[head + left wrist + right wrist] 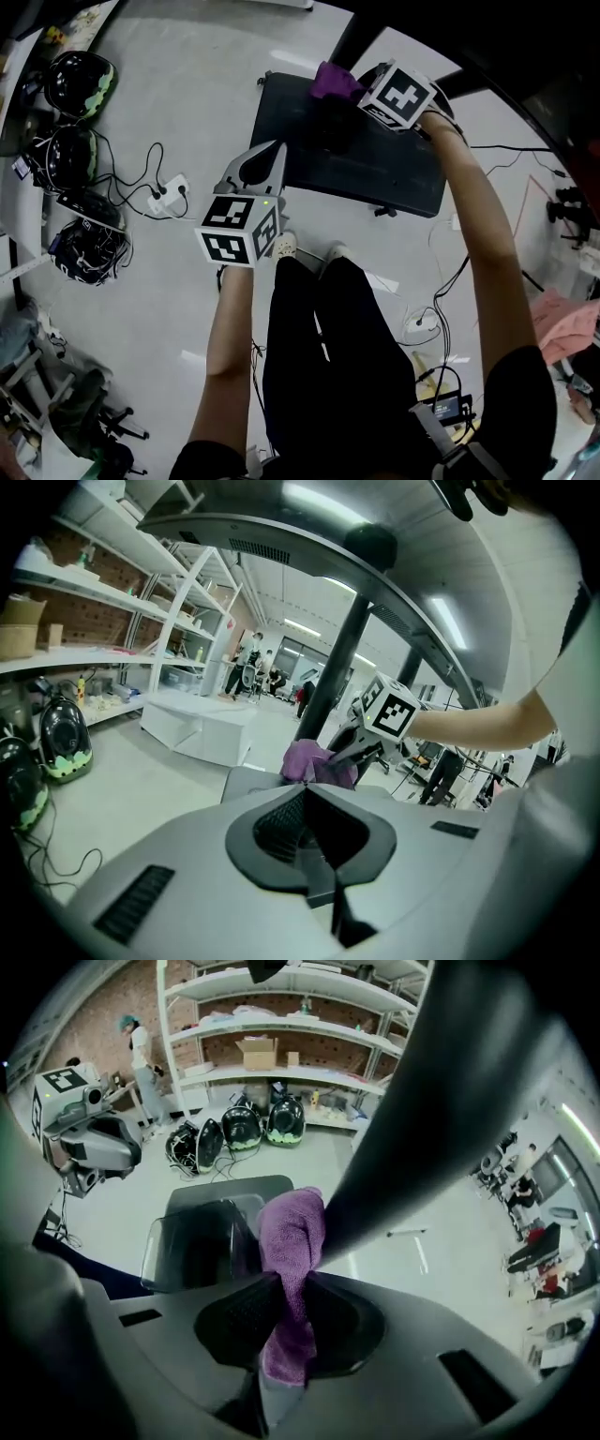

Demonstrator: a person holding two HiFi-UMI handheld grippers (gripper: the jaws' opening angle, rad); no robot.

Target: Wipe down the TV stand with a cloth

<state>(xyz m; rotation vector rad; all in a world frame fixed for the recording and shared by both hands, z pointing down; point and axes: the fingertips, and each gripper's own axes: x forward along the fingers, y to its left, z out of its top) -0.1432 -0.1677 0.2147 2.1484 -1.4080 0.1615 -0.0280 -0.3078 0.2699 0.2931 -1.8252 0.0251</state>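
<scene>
The TV stand's dark base plate (pixel 375 159) lies flat on the grey floor, with its black pole (pixel 352 42) rising at the far edge. My right gripper (pixel 352 94) is shut on a purple cloth (pixel 333 82) and holds it at the plate's far side, beside the pole. In the right gripper view the cloth (pixel 292 1227) hangs pinched between the jaws over the plate (pixel 202 1241). My left gripper (pixel 272 150) is shut and holds nothing, hovering at the plate's near left edge. From the left gripper view, the cloth (pixel 314 761) and right gripper (pixel 361 752) lie ahead.
Several dark helmets (pixel 80 80) and a white power strip (pixel 169 192) with cables lie on the floor at left. More cables and a pink cloth (pixel 567 323) are at right. Shelving (pixel 281 1072) lines the wall. A white platform (pixel 202 728) stands beyond the stand.
</scene>
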